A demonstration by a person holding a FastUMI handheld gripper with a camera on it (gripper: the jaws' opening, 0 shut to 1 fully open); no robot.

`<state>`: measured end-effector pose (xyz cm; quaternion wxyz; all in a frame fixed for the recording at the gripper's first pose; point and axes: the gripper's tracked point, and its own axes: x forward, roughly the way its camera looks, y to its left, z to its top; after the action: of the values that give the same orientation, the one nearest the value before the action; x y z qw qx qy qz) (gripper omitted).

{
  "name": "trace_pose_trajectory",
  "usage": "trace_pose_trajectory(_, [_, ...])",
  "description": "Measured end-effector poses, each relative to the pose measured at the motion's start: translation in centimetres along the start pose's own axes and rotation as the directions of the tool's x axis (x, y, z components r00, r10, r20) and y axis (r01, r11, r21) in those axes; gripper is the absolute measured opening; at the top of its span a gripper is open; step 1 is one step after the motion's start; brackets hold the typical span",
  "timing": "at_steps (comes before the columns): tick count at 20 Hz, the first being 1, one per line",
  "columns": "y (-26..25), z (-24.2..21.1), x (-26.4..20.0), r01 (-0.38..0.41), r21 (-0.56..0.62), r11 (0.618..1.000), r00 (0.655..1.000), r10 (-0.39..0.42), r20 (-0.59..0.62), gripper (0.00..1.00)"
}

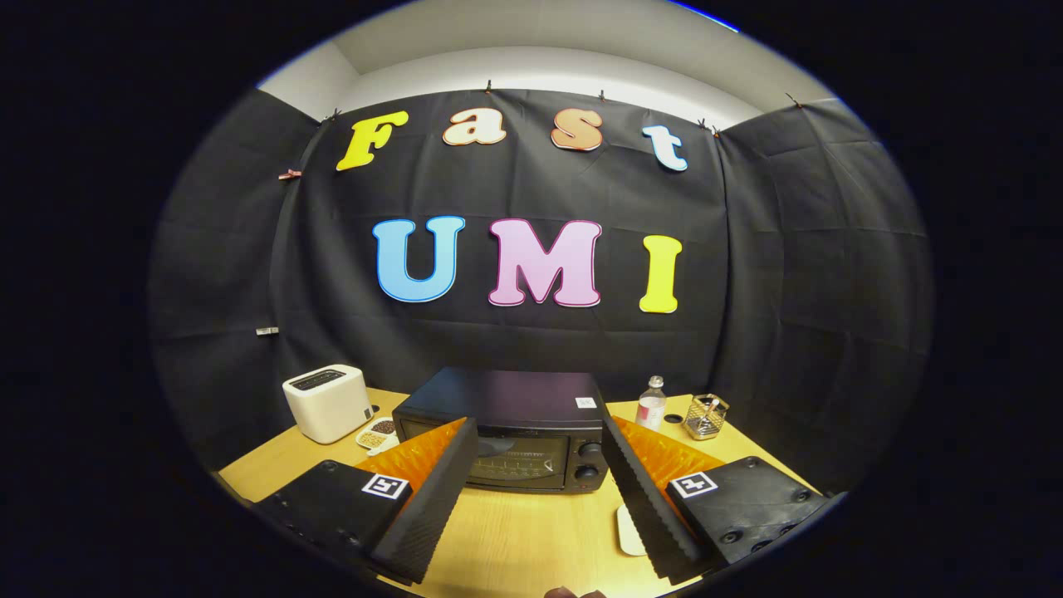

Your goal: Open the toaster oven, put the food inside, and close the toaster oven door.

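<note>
Boxy black toaster oven (531, 432) beyond the spread, empty claw (536, 498).

Black oven, white toaster, pale wood table

The toaster oven (507, 415) is black; the toaster (327, 402) is cream-white; the table (531, 531) shows light wood grain; the bottle (653, 404) is clear with a pink label.

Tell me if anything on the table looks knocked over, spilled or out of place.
Nothing stands out. The toaster oven sits square with its door shut, just ahead of the open gripper. The white toaster, bottle and wire holder all stand upright on the table.
</note>
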<state>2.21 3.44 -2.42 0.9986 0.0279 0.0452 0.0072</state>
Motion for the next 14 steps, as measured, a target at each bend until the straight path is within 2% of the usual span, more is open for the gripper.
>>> trace_pose_trajectory(8, [2.4,-2.2,6.7,0.036,0.034,0.999,0.997,-0.033,-0.071,0.98])
trace_pose_trajectory(14, [4.7,-5.2,11.0,0.055,0.015,0.998,0.991,-0.053,-0.119,0.99])
